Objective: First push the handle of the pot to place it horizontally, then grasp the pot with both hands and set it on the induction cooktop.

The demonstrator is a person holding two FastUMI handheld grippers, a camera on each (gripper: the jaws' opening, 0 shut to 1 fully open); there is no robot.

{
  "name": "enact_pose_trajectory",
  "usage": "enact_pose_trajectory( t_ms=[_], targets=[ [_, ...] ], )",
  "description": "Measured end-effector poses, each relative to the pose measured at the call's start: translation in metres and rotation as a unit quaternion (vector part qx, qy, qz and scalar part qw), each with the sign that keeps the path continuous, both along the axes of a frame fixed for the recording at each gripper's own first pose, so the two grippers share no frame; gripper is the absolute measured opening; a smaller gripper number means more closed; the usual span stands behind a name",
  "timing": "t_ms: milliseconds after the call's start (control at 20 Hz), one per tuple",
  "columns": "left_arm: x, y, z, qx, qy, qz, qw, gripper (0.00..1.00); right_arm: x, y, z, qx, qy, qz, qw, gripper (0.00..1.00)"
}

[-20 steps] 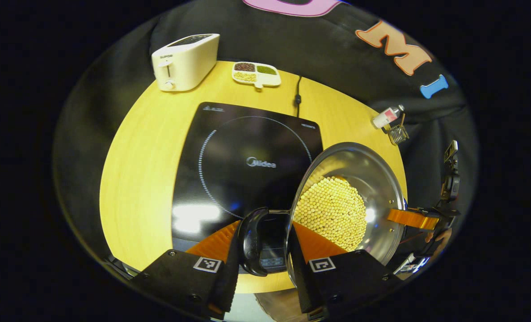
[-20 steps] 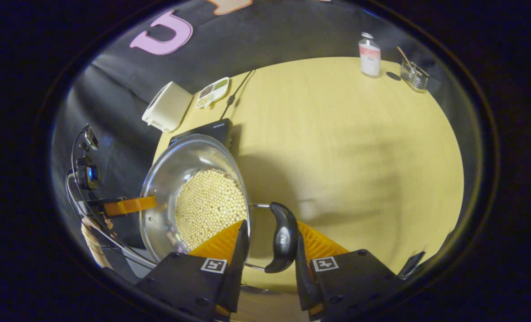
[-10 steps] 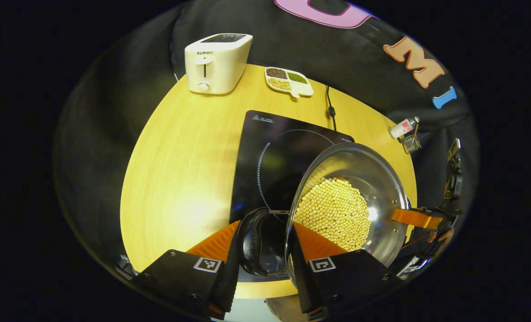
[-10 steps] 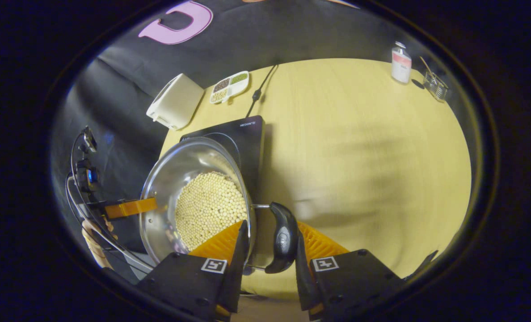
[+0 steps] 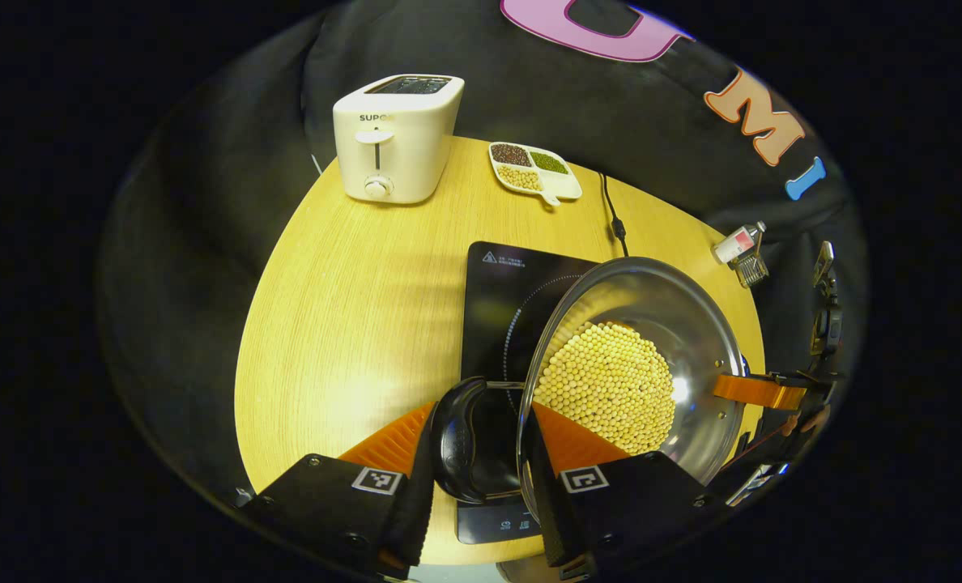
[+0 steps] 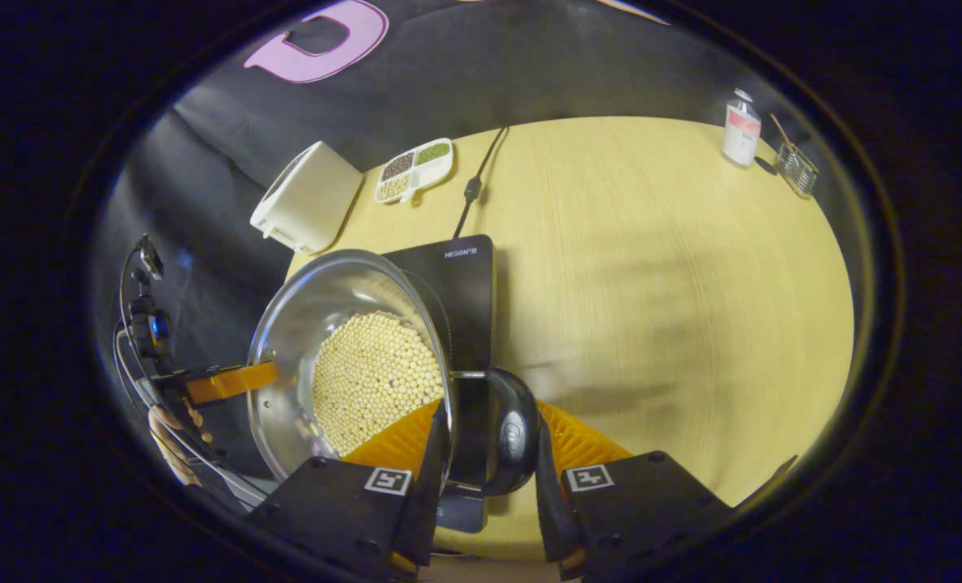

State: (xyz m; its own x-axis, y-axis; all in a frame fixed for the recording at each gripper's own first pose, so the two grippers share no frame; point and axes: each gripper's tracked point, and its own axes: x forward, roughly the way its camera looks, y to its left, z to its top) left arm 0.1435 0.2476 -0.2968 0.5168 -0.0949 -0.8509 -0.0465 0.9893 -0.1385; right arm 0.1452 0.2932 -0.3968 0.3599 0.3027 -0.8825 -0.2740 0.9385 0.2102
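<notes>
A steel pot (image 5: 683, 324) holding yellow beans (image 5: 606, 385) hangs between both grippers over the black induction cooktop (image 5: 505, 283). Whether its base touches the glass I cannot tell. In the left gripper view my left gripper (image 5: 477, 429) is shut on one black side handle (image 5: 457, 437). My right gripper's orange finger (image 5: 752, 391) shows at the pot's far rim. In the right gripper view my right gripper (image 6: 489, 429) is shut on the opposite black handle (image 6: 513, 433). The pot (image 6: 319, 300) covers much of the cooktop (image 6: 469, 275), and the left gripper (image 6: 222, 382) holds its far side.
On the round wooden table (image 5: 351, 308) a white toaster (image 5: 396, 138) and a divided dish of beans (image 5: 534, 168) stand at the back. The cooktop's cable (image 5: 610, 214) runs off behind. A small bottle (image 6: 742, 128) and a wire holder (image 6: 795, 168) sit at the far right edge.
Both grippers have carried the pot sideways across the table to above the cooktop. More of the cooktop now lies under the pot. Both grips are unchanged.
</notes>
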Motion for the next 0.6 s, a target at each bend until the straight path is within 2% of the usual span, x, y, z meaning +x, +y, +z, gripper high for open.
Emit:
enact_pose_trajectory(
  t_ms=[600],
  targets=[
    [0.032,0.005,-0.001,0.016,-0.037,-0.012,0.999,0.56,0.029,0.013,-0.001,0.008,-0.020,-0.022,1.000,0.55]
  ],
)
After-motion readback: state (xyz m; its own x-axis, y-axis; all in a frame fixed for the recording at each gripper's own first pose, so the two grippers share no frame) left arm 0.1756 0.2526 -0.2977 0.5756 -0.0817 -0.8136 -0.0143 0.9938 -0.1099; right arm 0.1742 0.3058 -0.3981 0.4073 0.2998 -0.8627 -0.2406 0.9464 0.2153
